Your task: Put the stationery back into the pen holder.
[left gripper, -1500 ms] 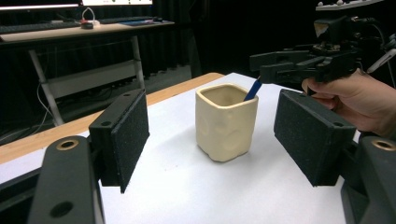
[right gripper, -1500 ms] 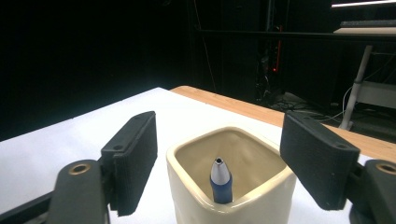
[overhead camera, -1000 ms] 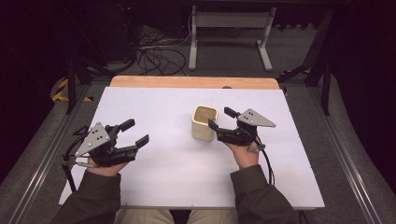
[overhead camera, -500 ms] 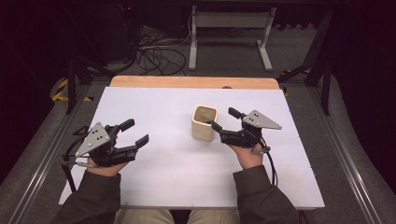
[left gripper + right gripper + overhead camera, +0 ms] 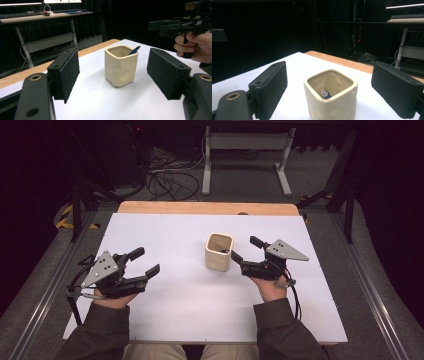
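Right gripper [image 5: 325, 86]: jaws stand wide apart, nothing pressed between the pads, and they have just been opening further. Cup [image 5: 330, 98], cream, square with rounded corners and dimpled walls, sits upright on the white table [image 5: 242, 85], centred between the jaws, gaps on both sides. Pen [image 5: 325, 94] inside, blue barrel, silver tip pointing up, leaning on the near inner wall. Wooden edge strip [image 5: 342, 61] behind the white surface. Dark room beyond; a desk leg [image 5: 400, 50] at the far right.

Olive-green sleeves cover both forearms. Each black gripper, the left gripper [image 5: 141, 262] and the right gripper [image 5: 245, 249], carries a grey three-cornered plate dotted with screws. Dark cables trail beside the sleeves, and the jaws wear rough black pads [image 5: 68, 72].
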The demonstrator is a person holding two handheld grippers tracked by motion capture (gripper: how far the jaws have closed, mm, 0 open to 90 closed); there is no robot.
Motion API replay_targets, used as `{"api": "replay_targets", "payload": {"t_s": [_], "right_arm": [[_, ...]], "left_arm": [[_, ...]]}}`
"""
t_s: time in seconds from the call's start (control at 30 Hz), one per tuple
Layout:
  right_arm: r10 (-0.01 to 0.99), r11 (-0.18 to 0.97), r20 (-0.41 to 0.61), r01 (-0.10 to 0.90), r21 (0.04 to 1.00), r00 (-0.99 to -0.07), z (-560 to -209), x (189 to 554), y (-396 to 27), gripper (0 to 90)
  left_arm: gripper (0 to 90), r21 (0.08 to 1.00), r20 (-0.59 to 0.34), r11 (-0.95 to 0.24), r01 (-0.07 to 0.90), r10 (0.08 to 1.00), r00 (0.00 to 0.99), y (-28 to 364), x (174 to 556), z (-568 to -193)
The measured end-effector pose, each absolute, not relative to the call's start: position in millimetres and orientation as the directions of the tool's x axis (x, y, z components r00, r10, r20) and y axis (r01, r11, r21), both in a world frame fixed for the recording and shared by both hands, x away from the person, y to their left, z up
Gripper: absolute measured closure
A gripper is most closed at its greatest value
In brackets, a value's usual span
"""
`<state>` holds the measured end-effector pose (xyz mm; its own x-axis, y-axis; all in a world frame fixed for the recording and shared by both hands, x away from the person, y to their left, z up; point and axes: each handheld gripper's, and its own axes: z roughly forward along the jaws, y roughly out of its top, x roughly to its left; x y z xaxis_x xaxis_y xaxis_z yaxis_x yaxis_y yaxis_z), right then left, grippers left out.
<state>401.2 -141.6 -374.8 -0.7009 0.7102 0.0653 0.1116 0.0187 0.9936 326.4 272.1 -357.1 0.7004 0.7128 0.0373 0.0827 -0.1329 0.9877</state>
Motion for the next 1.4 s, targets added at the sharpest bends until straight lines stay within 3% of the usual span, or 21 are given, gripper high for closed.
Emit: {"api": "replay_targets", "payload": {"t_s": [1.4], "right_arm": [[0.753, -0.04, 0.116, 0.132, 0.99, -0.648, -379, 378, -191, 8.0]], "left_arm": [[23.2, 0.988, 0.03, -0.129, 0.088, 0.709, 0.704, 275, 328, -358]]}}
